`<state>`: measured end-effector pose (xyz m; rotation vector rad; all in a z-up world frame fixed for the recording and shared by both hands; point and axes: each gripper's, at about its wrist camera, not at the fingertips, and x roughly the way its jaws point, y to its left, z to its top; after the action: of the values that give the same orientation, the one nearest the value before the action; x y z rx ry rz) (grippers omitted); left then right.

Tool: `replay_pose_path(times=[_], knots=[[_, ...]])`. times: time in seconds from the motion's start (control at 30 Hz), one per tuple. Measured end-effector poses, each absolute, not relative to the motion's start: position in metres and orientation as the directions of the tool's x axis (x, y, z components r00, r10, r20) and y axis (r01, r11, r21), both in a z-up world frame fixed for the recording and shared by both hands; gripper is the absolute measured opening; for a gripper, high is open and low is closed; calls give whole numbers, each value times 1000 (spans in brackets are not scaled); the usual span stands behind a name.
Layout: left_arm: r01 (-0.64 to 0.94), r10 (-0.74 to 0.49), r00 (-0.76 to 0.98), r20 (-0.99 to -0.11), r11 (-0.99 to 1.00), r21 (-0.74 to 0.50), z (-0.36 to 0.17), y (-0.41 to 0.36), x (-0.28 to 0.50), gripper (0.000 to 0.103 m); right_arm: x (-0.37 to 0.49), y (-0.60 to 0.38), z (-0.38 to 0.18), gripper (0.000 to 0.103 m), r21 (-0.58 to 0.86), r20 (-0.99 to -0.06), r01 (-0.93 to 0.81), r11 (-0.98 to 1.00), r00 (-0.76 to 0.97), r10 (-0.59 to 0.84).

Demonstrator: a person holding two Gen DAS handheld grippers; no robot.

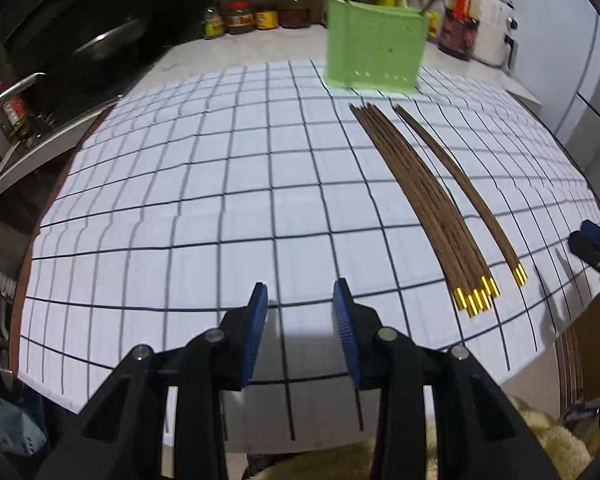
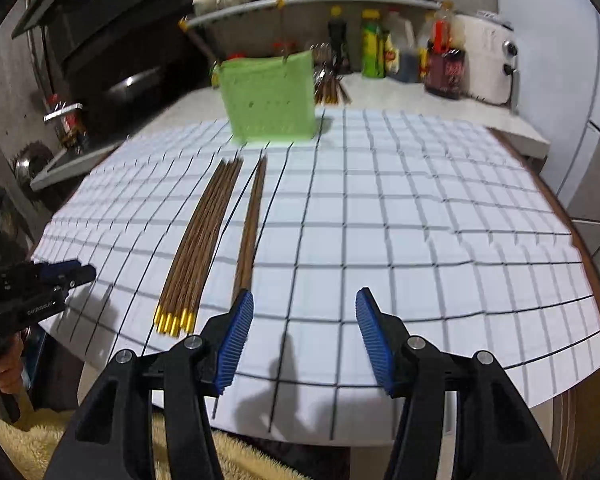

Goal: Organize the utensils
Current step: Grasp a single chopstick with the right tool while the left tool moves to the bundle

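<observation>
flat chopsticks near upright green holder

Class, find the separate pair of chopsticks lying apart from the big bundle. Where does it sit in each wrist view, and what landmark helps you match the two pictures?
Left wrist view: the separate pair lies right of centre, to the right of the big bundle.
Right wrist view: the separate pair lies left of centre, again right of the big bundle.
Shared landmark: the green holder standing beyond the chopsticks' far tips.
</observation>
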<state>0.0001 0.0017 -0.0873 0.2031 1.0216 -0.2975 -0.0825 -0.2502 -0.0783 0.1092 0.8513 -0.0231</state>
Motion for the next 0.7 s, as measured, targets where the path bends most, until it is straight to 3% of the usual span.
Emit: replay_pose_path(times=[0.2, 0.37, 0.43, 0.7], knots=[[331, -142, 463, -875, 943, 22, -91, -5, 11, 34, -73, -238, -85, 53, 84, -771, 37, 996, 635, 41], [326, -140, 443, -886, 945, 14, -94, -4, 18, 34, -59, -229, -92, 21, 85, -793, 5, 996, 606, 64], [330, -143, 439, -887, 944, 11, -94, -5, 21, 34, -53, -224, -94, 16, 81, -801, -17, 997, 594, 75], [339, -167, 428, -888, 941, -13, -96, -4, 28, 34, -38, -220, -105, 15, 101, -821, -39, 994, 562, 105]])
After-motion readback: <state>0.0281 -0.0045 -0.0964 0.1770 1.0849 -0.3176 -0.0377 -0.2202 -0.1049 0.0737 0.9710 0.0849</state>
